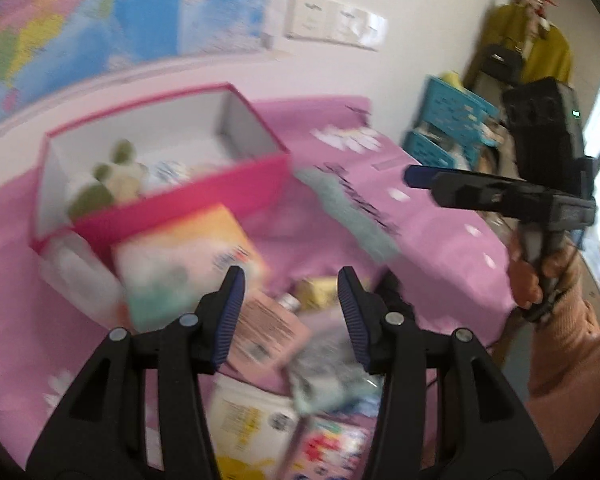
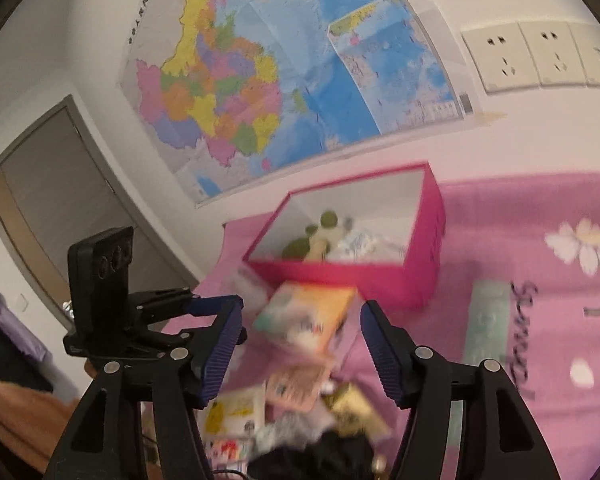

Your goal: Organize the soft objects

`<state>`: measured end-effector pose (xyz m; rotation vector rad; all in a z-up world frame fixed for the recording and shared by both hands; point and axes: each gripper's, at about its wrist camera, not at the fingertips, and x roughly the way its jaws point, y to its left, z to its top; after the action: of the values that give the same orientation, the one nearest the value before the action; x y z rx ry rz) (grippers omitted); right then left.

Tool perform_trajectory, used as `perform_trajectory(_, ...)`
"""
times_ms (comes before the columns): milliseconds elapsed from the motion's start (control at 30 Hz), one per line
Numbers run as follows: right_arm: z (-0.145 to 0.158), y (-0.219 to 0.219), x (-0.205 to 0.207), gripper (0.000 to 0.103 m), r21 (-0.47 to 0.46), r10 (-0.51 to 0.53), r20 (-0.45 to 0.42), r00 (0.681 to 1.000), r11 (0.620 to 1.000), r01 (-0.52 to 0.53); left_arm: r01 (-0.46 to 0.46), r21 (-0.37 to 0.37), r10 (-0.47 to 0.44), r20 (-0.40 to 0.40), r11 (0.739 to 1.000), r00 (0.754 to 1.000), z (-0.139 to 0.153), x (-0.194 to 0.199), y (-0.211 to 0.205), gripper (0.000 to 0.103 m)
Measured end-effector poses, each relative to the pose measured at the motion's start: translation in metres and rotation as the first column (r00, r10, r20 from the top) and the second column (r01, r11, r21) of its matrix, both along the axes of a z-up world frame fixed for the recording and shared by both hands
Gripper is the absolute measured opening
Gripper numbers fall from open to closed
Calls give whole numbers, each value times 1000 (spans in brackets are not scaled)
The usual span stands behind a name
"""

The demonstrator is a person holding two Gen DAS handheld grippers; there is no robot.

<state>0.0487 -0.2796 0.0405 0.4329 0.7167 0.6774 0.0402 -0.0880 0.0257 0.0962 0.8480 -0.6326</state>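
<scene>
Hot-pink box with white inside; pink cloth printed with white daisies; multicoloured wall map; turquoise baskets.
</scene>
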Motion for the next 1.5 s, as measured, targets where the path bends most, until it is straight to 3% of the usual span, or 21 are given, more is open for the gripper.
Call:
perform_trajectory(233,-43,-7,-36,70,-25,-12,-127,992,1000,8,127,-10,-128,-71,992,989,-28,-32,-26,50)
perform_trajectory(467,-99,-11,-55,70,-48,-47,-290,956,998,35,178,-14,-179,-125,984,976,-44,-45,-41,50)
perform_trajectory(800,-121,2,-69,71,-12,-8,-332,943,1000,4,176,5,-172,-193,984,966,-67,-40,-54,50)
perform_trajectory(933,-122,7,-73,70,-14,-5,-309,951,1000,0,164,-3,-161,-214,986,964,-72,-36,-54,48)
perform_trajectory(1033,-123,4,-75,50,7,-7,-299,954,1000,10,165,0,-162,-213,986,964,-73,-36,-55,41)
perform_trajectory(1067,-124,3,-75,34,8,-9,-303,953,1000,11,170,-7,-167,-222,985,961,-74,-37,-56,36)
perform_trajectory(1100,-125,2,-75,25,2,-12,-305,952,1000,13,173,-6,-170,-225,985,960,-75,-37,-56,34)
perform_trajectory(1167,-126,1,-76,17,4,-19,-303,953,1000,21,172,2,-167,-220,985,961,-77,-38,-57,32)
perform_trajectory(1500,-96,-4,-86,9,32,-29,-214,976,999,37,171,-86,-186,-215,982,959,-63,-40,-48,28)
